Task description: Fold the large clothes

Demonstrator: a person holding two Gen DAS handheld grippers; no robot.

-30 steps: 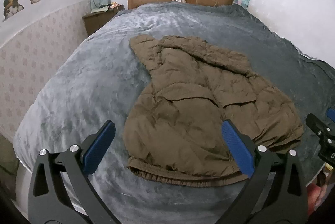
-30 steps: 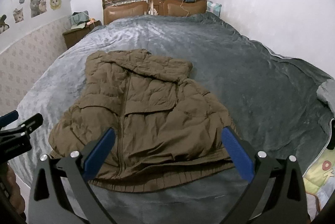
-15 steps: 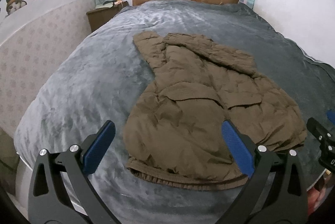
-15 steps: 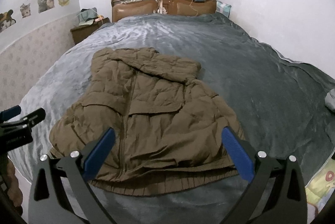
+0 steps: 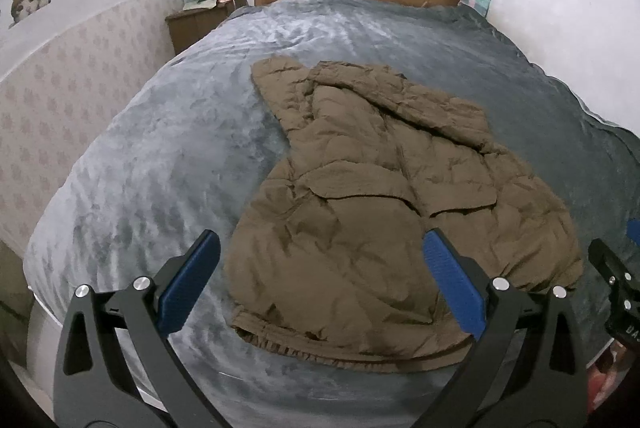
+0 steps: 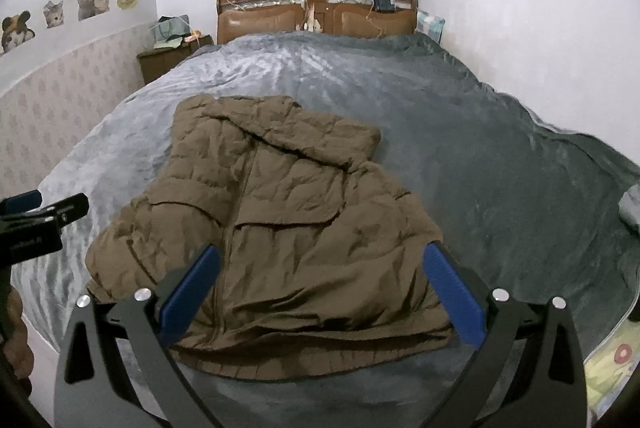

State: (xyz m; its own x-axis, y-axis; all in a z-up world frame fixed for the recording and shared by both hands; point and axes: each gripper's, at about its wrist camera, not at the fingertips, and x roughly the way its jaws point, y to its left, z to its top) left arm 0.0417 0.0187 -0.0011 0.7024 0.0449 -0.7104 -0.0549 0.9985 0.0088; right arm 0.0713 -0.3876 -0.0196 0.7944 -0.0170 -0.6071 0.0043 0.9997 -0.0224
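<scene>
the brown puffer jacket (image 5: 384, 211) lies flat on the grey blanket (image 5: 168, 155), near the foot edge of the bed, hood toward the wooden headboard (image 6: 316, 11). the left gripper (image 5: 320, 284) hangs above the hem with its jaws spread wide, holding nothing. the right gripper (image 6: 320, 288) hovers likewise, wide apart and empty, seemingly clear of the fabric.

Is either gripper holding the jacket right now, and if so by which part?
Neither. The left gripper and right gripper are open and empty above the brown jacket.
</scene>
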